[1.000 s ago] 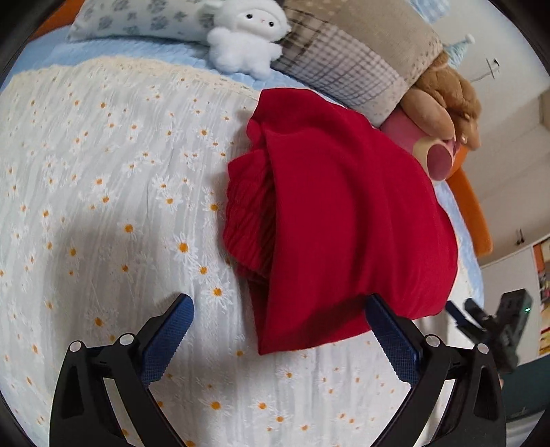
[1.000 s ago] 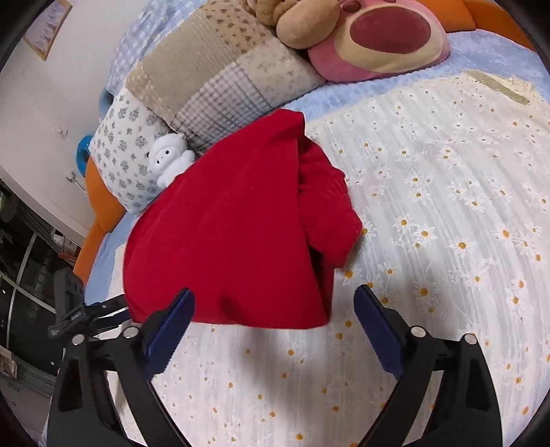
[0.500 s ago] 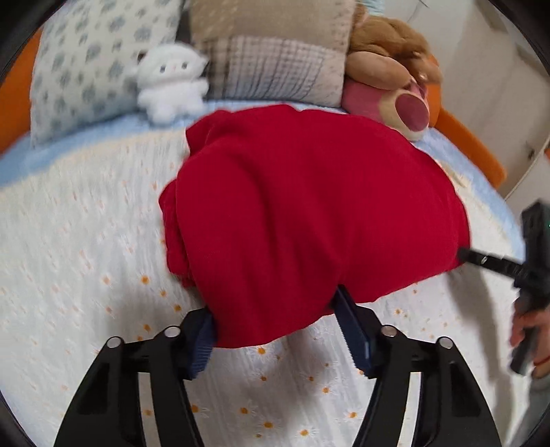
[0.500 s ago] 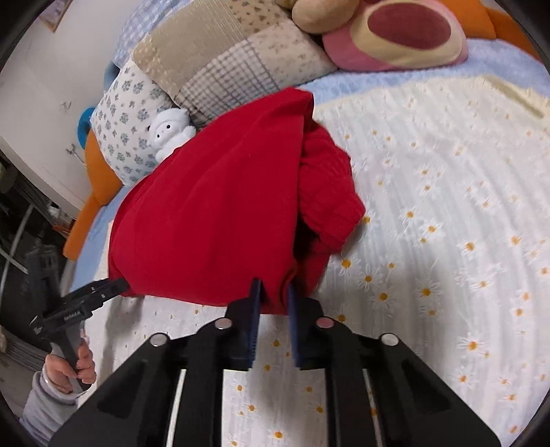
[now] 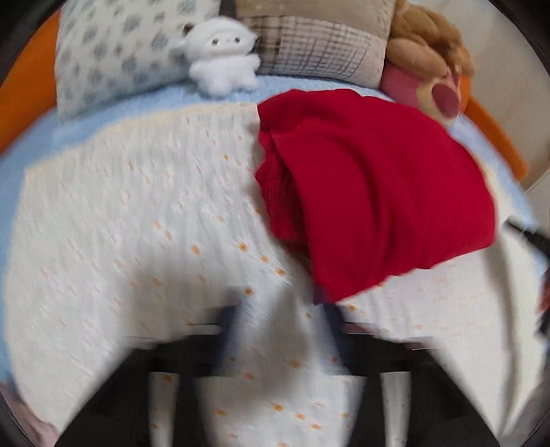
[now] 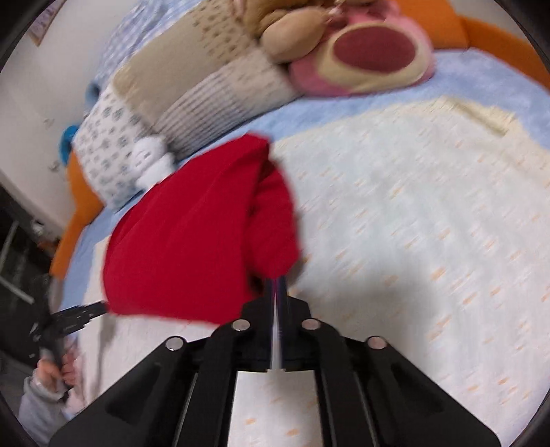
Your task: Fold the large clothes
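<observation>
Daisy-print bedspread (image 5: pixel 144 220) underneath, red garment (image 5: pixel 378 192) bunched near the pillows (image 5: pixel 319 41) and white plush toy (image 5: pixel 223 58), its near corner pinched in the closed right gripper (image 6: pixel 277 292), left gripper (image 5: pixel 278 319) blurred, jaws opening, nothing gripped between them.

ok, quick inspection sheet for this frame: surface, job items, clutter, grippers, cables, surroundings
Surface: bed with a white daisy-print cover over a blue sheet.
Job's things: red garment, partly folded and bunched, near the pillows.
Clutter: patterned pillow, patchwork pillow, white plush toy, brown plush, pink plush.
Grippers: right gripper shut on the red garment's near edge; left gripper blurred, jaws opening, garment edge by its right finger.
Cables: nothing seen.
Surroundings: orange bed frame, pale wall.
</observation>
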`<state>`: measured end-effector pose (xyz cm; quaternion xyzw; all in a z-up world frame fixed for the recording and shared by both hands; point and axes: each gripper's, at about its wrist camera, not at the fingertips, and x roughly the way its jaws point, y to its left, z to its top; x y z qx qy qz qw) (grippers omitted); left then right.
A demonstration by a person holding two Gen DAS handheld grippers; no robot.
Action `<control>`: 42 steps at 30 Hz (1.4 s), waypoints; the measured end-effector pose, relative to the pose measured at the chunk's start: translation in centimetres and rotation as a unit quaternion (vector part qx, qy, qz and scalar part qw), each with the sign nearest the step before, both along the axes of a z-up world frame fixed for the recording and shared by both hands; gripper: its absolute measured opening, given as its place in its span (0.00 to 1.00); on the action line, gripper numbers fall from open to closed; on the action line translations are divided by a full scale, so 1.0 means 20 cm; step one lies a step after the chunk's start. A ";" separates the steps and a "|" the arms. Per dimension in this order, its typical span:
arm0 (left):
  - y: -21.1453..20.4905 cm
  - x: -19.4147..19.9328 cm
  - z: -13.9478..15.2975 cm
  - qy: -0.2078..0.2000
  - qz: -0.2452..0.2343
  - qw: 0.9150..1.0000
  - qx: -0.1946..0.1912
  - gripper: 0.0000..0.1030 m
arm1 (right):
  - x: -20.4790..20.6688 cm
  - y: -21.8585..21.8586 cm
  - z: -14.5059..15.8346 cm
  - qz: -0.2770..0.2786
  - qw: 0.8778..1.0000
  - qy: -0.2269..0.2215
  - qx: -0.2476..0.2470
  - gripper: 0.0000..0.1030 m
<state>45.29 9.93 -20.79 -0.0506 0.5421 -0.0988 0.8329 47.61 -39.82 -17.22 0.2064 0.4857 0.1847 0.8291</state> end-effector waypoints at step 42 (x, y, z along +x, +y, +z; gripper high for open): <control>-0.18 0.56 -0.25 0.077 0.112 0.961 -0.243 0.98 | 0.46 0.30 -0.29 -0.093 0.960 0.163 0.209 0.81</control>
